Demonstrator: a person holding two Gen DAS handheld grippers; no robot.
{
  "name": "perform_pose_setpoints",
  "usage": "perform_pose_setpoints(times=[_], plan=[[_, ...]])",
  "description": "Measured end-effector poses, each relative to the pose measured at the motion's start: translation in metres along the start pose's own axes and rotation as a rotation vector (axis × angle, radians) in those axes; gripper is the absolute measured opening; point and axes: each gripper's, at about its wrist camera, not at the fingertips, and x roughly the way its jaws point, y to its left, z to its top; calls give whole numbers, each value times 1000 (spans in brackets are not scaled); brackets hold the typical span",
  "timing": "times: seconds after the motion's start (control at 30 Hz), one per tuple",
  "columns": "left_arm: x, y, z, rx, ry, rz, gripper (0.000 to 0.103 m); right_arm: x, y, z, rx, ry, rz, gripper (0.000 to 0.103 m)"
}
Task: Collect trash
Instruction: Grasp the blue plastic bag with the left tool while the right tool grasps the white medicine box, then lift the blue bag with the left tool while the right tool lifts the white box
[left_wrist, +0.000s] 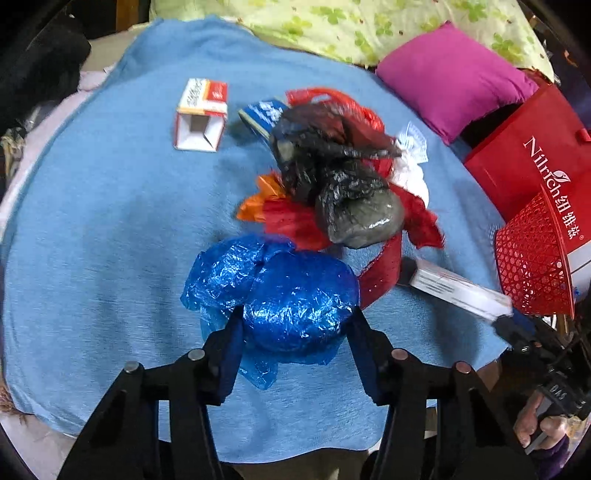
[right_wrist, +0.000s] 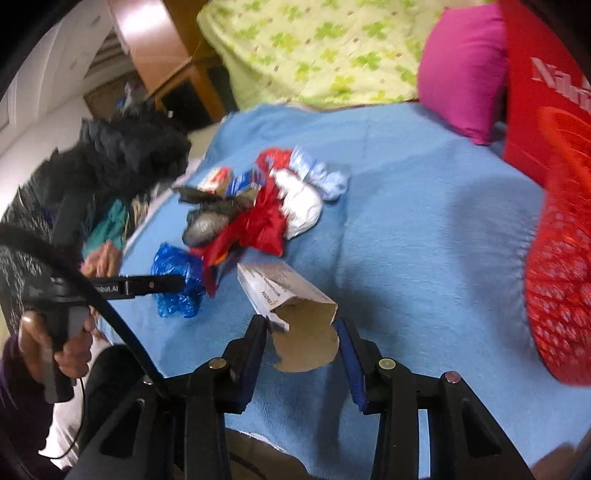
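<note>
Blanket: light blue fleece blanket (left_wrist: 110, 229) is covering the working surface; its near edge is curving along the bottom of the left wrist view.
Open room: bare blue cloth is lying at centre left of the left wrist view, and between the trash pile and the red mesh plastic basket (right_wrist: 561, 280) in the right wrist view.
Left gripper: left gripper (left_wrist: 297, 317) is pressing its black fingers against both sides of the crumpled blue plastic bag (left_wrist: 295, 295), low in the centre of its own view.
Right gripper: right gripper (right_wrist: 301, 332) is clamping the opened end of the white cardboard carton (right_wrist: 284, 291), which is lifting off the blanket.
Trash pile: grey-black plastic bag (left_wrist: 332, 173), red plastic scraps (left_wrist: 291, 218), white crumpled paper (left_wrist: 410, 166) and a small red-and-white open box (left_wrist: 201, 114) are lying above centre in the left wrist view.
Right edge: red paper carrier bag with white lettering (left_wrist: 524, 155) is standing just behind the basket, beside a magenta cushion (left_wrist: 450, 74).
Cut off: basket and carrier bag are running out of the frame at right in both views.
Hard to make out: right wrist view is blurring; print on the carton is unreadable.
Hidden: small blue-and-white packet (left_wrist: 264, 114) is lying partly under the grey-black bag.
</note>
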Motion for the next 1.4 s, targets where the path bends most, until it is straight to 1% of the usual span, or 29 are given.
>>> perform_pose_setpoints(times=[0.1,0.2,0.23,0.33,0.4,0.47,0.57,0.7,0.8,0.83,0.9,0.93,1.0,1.07,1.1,1.17,1.23,1.27,1.3,1.4], plan=[[-10,2,-4,1,-19,-1,54,-17,-6,-2,21,-47,-2,42],[-28,-5,-8,22,-53,15,54,-20,-8,1,50,-65,0,42],[-36,-9,-9,39,-72,30,54,-17,-7,4,56,-69,0,42],[-62,-20,-11,74,-127,31,54,-23,-9,7,70,-103,4,40],[-71,-26,-12,97,-154,45,54,-28,-10,10,86,-129,14,40],[-76,-31,-11,114,-169,42,54,-30,-11,11,96,-144,17,40],[-77,-39,-12,138,-178,54,54,-25,-14,13,118,-142,18,40],[-73,-47,-18,154,-165,41,54,-16,-13,15,141,-104,36,40],[-78,-49,-21,165,-175,48,54,-15,-12,12,140,-88,76,40],[-79,-49,-22,164,-178,51,54,-13,-11,11,135,-77,87,42],[-80,-46,-22,158,-179,48,54,-4,-8,7,118,-7,112,45],[-79,-44,-22,151,-177,47,54,1,-6,5,113,22,106,46],[-77,-42,-22,145,-176,51,54,17,1,-3,55,97,18,51],[-75,-39,-23,139,-172,50,54,31,4,-8,29,152,-30,53],[-74,-38,-23,134,-169,49,54,38,4,-10,26,175,-39,53],[-71,-37,-24,129,-166,46,54,47,3,-11,13,189,-56,53],[-70,-36,-24,126,-161,42,54,57,5,-10,-15,205,-82,52],[-71,-37,-25,126,-160,41,54,59,6,-10,-20,208,-92,48],[-71,-37,-25,129,-161,42,54,60,7,-9,-21,207,-91,42],[-74,-37,-24,133,-169,51,54,52,10,-3,-25,163,-58,36]])
